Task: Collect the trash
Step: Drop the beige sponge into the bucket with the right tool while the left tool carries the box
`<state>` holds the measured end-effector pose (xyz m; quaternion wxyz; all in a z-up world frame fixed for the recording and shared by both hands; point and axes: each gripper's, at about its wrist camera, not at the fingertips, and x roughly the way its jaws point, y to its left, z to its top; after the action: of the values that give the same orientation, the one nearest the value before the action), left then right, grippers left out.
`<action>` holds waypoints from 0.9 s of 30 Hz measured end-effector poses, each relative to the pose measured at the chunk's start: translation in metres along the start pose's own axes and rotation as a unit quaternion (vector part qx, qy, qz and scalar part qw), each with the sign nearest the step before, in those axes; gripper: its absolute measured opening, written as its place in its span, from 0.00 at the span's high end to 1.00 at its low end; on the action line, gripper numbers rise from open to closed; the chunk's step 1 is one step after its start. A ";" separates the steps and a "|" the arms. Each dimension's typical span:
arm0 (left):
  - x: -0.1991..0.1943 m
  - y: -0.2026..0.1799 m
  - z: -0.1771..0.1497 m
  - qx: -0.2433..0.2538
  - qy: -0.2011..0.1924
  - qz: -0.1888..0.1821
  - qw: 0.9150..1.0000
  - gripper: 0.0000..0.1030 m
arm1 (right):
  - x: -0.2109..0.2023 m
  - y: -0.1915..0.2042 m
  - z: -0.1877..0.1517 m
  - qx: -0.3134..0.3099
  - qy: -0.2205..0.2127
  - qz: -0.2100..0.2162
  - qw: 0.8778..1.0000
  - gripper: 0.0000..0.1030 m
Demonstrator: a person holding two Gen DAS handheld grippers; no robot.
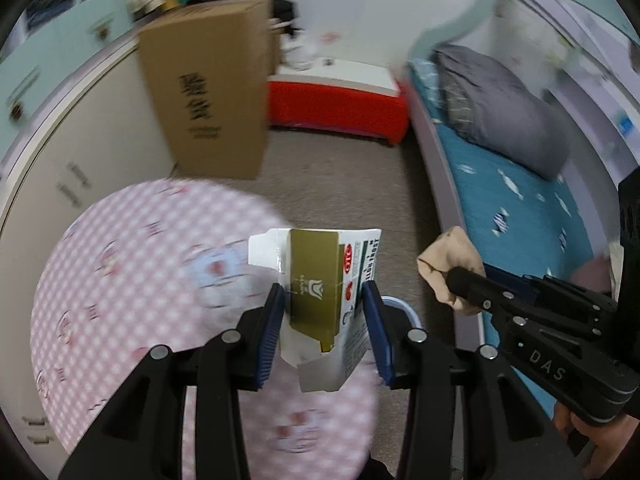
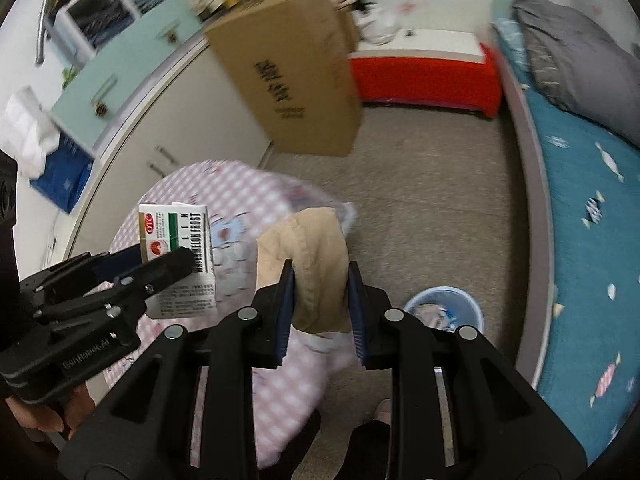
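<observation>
- The left gripper [image 1: 323,328] holds a flattened carton [image 1: 324,280] between its blue pads, jaws partly closed and pressing both faces. The carton's long axis runs along the fingers, its open flap end toward 12 o'clock in the left view.
- The right gripper [image 2: 321,312] is clamped narrowly on a crumpled tan wad [image 2: 308,264], which bulges up past the fingertips toward 12 o'clock.
- Both pieces of trash hang in the air over the round pink checked table [image 1: 120,280] and the floor beside it, not resting on anything.
- The bin [image 2: 444,308], pale blue and round, stands on the floor. In the right view it lies just beside that gripper's fingertips at about 3 o'clock, below them.
- In the left view only a sliver of the bin's rim [image 1: 404,308] shows behind the right-hand finger, at about 3 o'clock of the carton.
- The right hand looks nearer the bin, so the wad will likely drop first; the carton must travel further toward 3 o'clock.
- The bin already holds some crumpled scraps; what they are I cannot tell.
- A big cardboard box [image 2: 288,68] stands at 12 o'clock, its contents unseen.
</observation>
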<state>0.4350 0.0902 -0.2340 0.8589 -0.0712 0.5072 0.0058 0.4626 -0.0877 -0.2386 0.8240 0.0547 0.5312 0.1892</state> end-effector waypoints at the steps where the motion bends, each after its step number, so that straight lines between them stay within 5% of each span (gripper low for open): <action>1: 0.001 -0.020 0.001 0.010 0.000 -0.005 1.000 0.62 | -0.007 -0.011 -0.001 0.006 -0.003 -0.002 1.000 0.76; 11: 0.005 -0.134 0.007 0.074 -0.004 -0.029 0.997 0.62 | -0.068 -0.108 -0.022 0.059 -0.036 -0.024 0.997 0.75; 27: 0.010 -0.175 0.018 0.106 0.001 -0.032 0.994 0.61 | -0.086 -0.148 -0.031 0.097 -0.045 -0.026 0.994 0.75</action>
<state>0.4704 -0.0818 -0.2138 0.8608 0.0045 0.5033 -0.0754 0.4412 -0.2597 -0.2216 0.8426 0.1292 0.5104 0.1131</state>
